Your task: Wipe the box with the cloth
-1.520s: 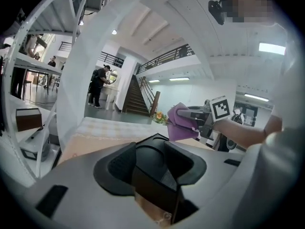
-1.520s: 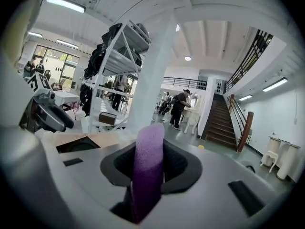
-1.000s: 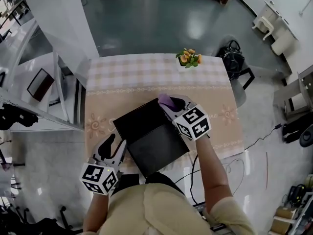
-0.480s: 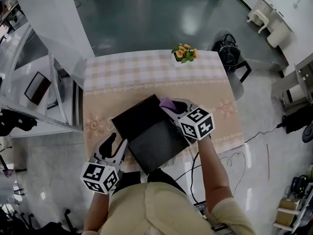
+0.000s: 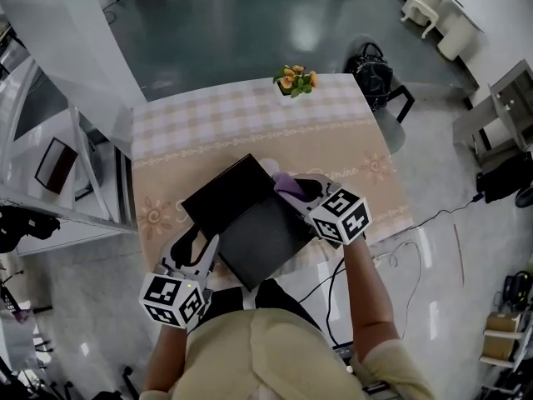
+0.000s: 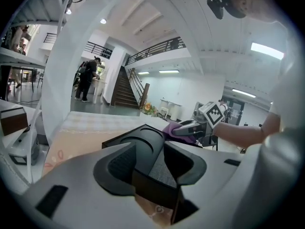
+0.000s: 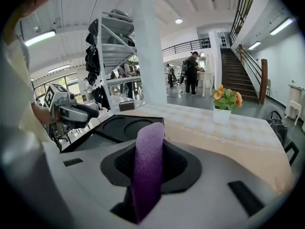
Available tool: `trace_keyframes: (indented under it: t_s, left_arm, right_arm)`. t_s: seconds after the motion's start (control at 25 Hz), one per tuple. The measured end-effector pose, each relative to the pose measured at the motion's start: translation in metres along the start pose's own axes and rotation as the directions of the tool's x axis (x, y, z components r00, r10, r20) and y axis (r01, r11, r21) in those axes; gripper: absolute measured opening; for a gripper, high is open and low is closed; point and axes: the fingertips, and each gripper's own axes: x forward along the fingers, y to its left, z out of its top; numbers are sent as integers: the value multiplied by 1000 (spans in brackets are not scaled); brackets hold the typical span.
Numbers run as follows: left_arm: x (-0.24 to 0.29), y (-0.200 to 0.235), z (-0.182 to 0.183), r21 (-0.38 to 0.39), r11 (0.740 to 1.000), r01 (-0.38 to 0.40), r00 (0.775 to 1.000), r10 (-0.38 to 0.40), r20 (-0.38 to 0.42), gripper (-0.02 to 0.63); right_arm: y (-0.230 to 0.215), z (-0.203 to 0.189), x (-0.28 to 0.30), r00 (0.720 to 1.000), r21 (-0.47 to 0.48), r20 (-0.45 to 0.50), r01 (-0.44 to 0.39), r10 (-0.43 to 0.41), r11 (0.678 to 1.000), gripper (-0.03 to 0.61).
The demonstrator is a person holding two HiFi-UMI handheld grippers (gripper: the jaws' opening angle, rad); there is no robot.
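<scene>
A black box (image 5: pixel 241 219) lies open on the patterned table (image 5: pixel 350 140), its far half showing two round recesses (image 7: pixel 124 127). My left gripper (image 5: pixel 196 242) is at the box's near left corner, its jaws shut on the box's thin black wall (image 6: pixel 152 185). My right gripper (image 5: pixel 291 188) is at the box's far right edge, shut on a purple cloth (image 5: pixel 284 181). In the right gripper view the cloth (image 7: pixel 148 166) stands up between the jaws. In the left gripper view the cloth (image 6: pixel 172 127) rests against the box's far edge.
A small pot of orange flowers (image 5: pixel 293 80) stands at the table's far edge. A black bag sits on a chair (image 5: pixel 372 65) beyond the far right corner. A metal rack (image 5: pixel 58 152) runs along the left side. A cable (image 5: pixel 416 232) trails on the floor at right.
My right gripper has slid the purple cloth a little along the box's right edge toward me. The left gripper keeps its hold on the near corner.
</scene>
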Motion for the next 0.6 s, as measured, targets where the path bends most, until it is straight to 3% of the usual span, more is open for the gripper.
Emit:
trace_keyframes:
  t_s: [0.6]
  left_arm:
    - [14, -23, -10, 59, 990, 124, 990, -120, -74, 186]
  right_arm:
    - [12, -37, -51, 997, 68, -3, 76, -76, 995, 121]
